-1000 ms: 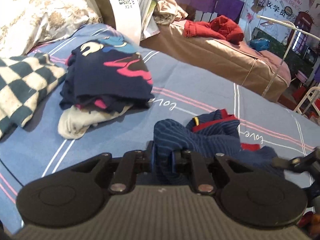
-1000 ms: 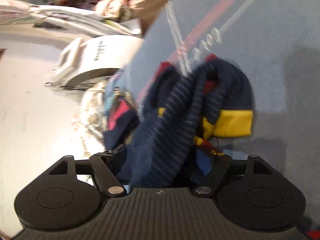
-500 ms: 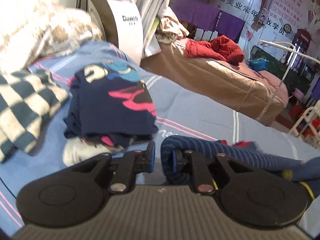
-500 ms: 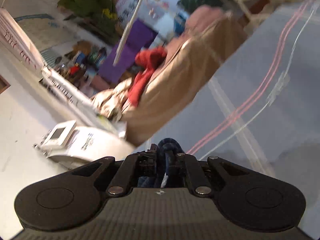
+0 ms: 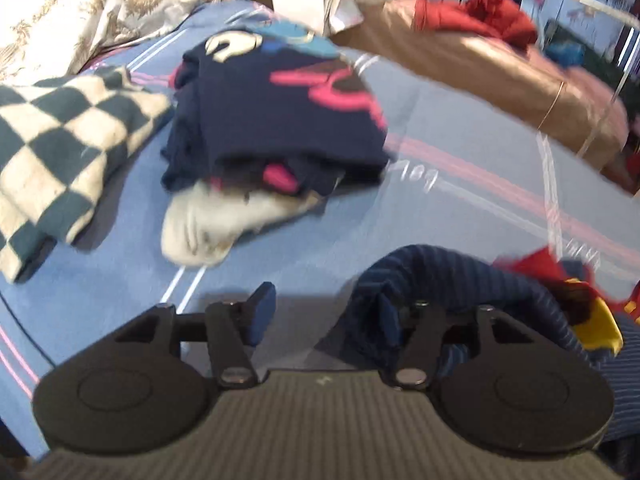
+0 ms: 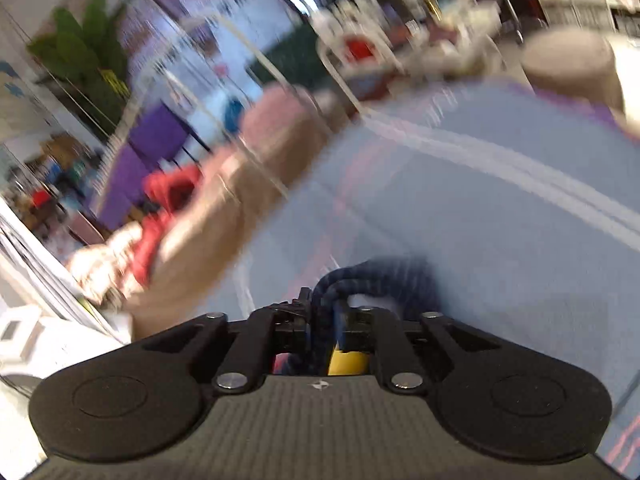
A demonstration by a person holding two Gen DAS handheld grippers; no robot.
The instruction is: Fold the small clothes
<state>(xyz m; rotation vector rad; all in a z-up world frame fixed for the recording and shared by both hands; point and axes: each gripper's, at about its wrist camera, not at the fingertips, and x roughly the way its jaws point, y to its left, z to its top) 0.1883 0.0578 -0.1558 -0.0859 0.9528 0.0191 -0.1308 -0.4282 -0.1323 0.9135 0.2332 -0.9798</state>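
Now left gripper (image 5: 324, 316) apart, garment (image 5: 460, 280) released.

So the piece being worked on is a small navy top with thin stripes (image 5: 472, 280), with red and yellow patches showing at its right side. It's all bunched up, not flat at all, sitting on the blue bedsheet (image 5: 460, 200) with one fold draped over the right jaw of the left gripper (image 5: 324, 312). In the right wrist view a rolled edge of the same striped fabric (image 6: 372, 276) is pinched in the right gripper (image 6: 326, 320), with a bit of yellow peeking out just below. Further back there's a folded navy garment with pink print (image 5: 288, 108) stacked on a cream one (image 5: 216, 224).
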